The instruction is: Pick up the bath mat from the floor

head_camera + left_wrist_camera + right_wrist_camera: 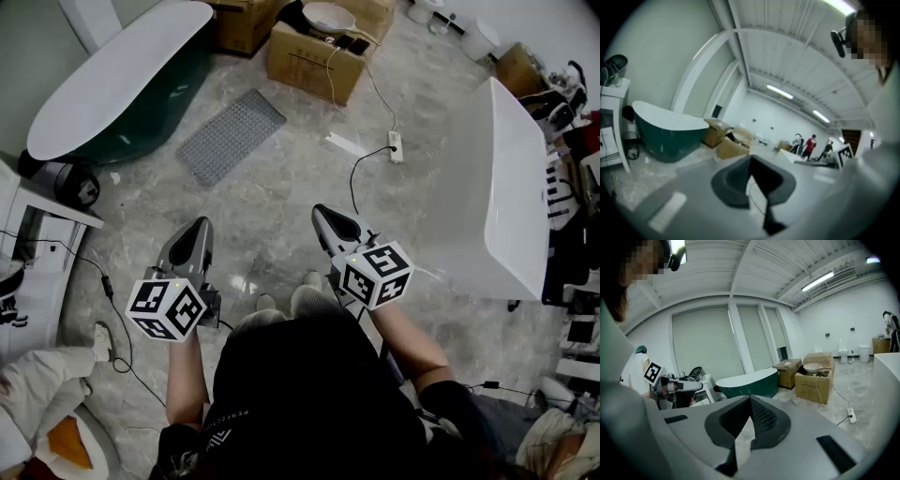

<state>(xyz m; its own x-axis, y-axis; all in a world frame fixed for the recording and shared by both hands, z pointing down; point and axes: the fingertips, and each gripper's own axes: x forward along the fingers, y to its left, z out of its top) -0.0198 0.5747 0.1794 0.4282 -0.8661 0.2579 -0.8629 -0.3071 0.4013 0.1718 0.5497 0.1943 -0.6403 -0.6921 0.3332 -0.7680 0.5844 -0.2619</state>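
Bath mat (231,136): grey, flat on the floor (281,197), near the green bathtub (141,131), well apart from both grippers. Left gripper (199,225): jaws clenched, empty. Right gripper (322,214): jaws clenched, empty.

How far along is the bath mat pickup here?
Done: nothing yet. The grey bath mat lies flat on the floor. In hand: nothing. The left gripper and right gripper are shut and empty, well short of it. Left: reach, grasp, lift.
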